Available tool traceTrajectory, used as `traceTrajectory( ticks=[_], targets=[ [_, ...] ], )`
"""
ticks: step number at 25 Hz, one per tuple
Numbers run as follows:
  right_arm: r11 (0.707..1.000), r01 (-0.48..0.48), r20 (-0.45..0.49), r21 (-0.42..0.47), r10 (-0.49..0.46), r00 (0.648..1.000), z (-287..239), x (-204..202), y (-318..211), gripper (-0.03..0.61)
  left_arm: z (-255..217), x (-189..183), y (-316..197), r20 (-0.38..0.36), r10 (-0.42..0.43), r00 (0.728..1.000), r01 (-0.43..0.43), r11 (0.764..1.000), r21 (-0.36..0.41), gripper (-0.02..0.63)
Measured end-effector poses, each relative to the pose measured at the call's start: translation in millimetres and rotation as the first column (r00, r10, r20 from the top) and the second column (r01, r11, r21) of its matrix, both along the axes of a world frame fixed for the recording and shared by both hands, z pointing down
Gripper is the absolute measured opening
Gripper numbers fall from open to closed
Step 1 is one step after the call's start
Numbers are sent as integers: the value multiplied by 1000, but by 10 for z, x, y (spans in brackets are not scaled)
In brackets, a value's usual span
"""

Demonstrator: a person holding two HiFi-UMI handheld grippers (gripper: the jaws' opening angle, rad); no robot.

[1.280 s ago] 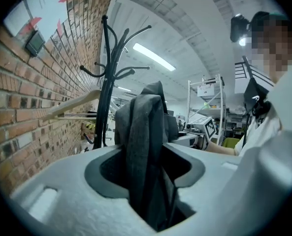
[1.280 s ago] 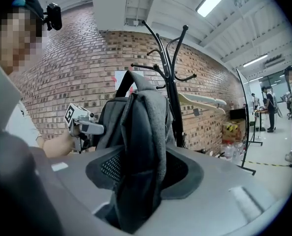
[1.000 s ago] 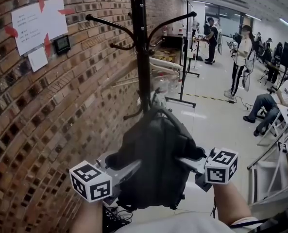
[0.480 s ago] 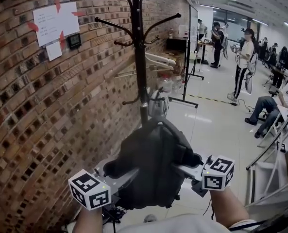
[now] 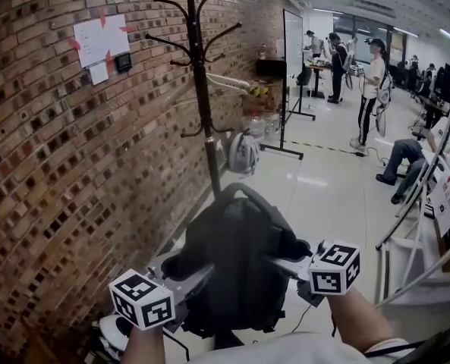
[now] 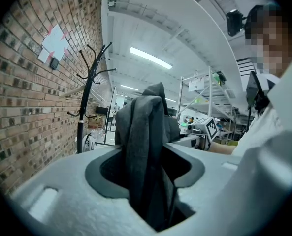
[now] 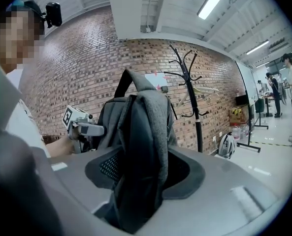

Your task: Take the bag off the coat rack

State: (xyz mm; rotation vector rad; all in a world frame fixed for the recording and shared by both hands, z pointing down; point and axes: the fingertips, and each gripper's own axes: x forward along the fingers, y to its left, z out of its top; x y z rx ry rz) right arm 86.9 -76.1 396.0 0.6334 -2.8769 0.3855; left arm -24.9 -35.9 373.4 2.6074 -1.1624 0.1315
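- gripping the dark grey bag (image 5: 236, 271) from both sides, the two tools held it up in front of the person, clear of the floor.
- the left gripper (image 5: 203, 265) had its jaws clamped on a fold of cloth at the bag's left side, and the pads pressed the fabric between them.
- the right gripper (image 5: 284, 258) had its jaws pinched on a thick padded fold at the bag's right side.
- the bag was off the coat rack (image 5: 200, 89) and apart from its hooks, nearer the person than the rack.
- the rack stood upright behind the bag, close beside the brick wall (image 5: 50, 173).
- the bag's handle (image 5: 247, 194) arched up at its far end, toward the rack.
- a small light backpack (image 5: 243, 154) was low down just beside the rack's pole.
- sheets of paper (image 5: 99, 40) were taped to the wall, up near the hooks.
- several people (image 5: 372, 74) stood or sat farther off on the right of the room.
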Motion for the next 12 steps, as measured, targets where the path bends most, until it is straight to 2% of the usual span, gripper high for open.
traceTrajectory(
  ticks=[6, 12],
  targets=[
    [999, -32, -8, -7, 32, 999, -132, 233, 422, 206, -118, 228, 383, -22, 39, 999, -40, 998, -38, 210],
    [997, -53, 30, 47, 51, 998, -195, 260, 591, 204, -230, 262, 566, 28, 38, 999, -38, 999, 15, 210]
  ],
)
